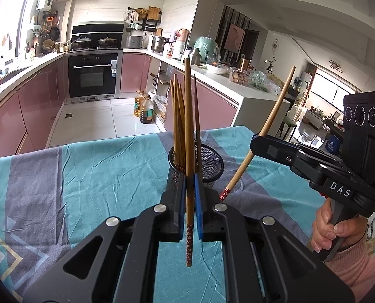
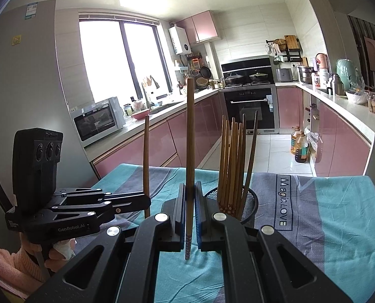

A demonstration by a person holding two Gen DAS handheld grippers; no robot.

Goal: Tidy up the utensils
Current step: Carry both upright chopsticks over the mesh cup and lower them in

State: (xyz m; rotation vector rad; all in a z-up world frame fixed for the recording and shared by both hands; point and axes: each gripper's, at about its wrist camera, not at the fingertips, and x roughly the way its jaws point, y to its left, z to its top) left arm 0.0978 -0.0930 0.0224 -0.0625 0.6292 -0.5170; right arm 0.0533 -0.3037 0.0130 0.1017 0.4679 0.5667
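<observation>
**Holding one chopstick per gripper**

Covering the table, striped cloth [image 1: 86,176]; far centre, mesh holder [image 2: 250,199] of upright chopsticks [image 2: 231,161]; left gripper [image 1: 190,192] pinching a chopstick [image 1: 188,126]; right gripper [image 2: 190,197] pinching another chopstick [image 2: 190,139].

Black mesh holder [image 1: 210,162] stands upright on the cloth w/ a fanned bunch of brown wooden chopsticks [image 2: 231,156], patterned red ends down. 2 more chopsticks outside it: one [image 1: 188,151] approx. vertical, other [image 1: 260,136] tilted, red floral ends low, just beside holder.
</observation>
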